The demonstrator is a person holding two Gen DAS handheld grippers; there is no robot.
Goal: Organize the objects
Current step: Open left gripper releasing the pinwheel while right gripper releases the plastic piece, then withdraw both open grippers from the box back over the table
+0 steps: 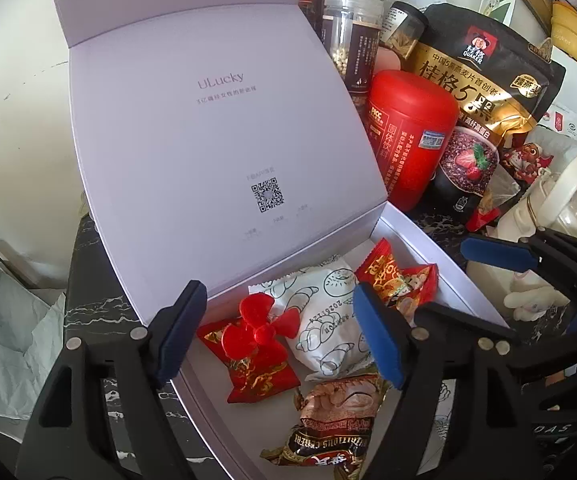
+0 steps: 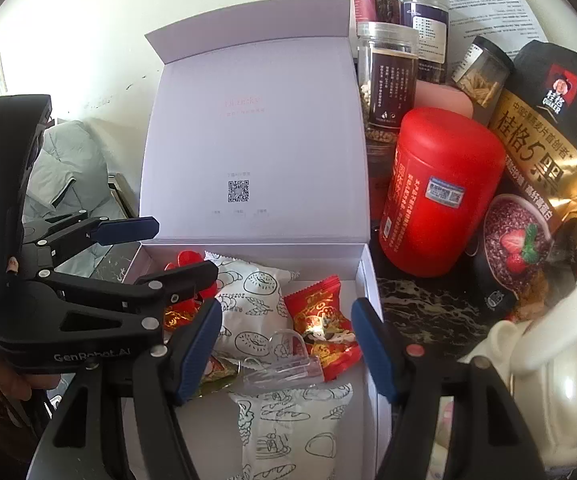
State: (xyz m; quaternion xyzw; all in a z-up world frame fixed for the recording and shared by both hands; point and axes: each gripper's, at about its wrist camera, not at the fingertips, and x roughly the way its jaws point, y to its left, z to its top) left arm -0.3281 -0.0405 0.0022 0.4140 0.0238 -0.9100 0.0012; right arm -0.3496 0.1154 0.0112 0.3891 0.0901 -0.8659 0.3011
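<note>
I see a pale lilac cardboard gift box [image 2: 364, 276], its raised lid printed with a black QR square. Inside lie a white plastic packet with black line-drawn pastries [image 1: 324, 312], a red foil sachet with gold script [image 1: 256, 372] and a small red plastic propeller [image 1: 266, 320]. Beside the box stands a glossy red canister with gold lettering [image 2: 440, 192].

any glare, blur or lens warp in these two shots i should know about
Left wrist view: fisheye bends the white box lid edges, corners go dark, the wall at left is washed out; the red propeller stays sharp. Right wrist view: same bowing, bright wall glare, lid print faint, and the white kettle at lower right is blown out and soft.
</note>
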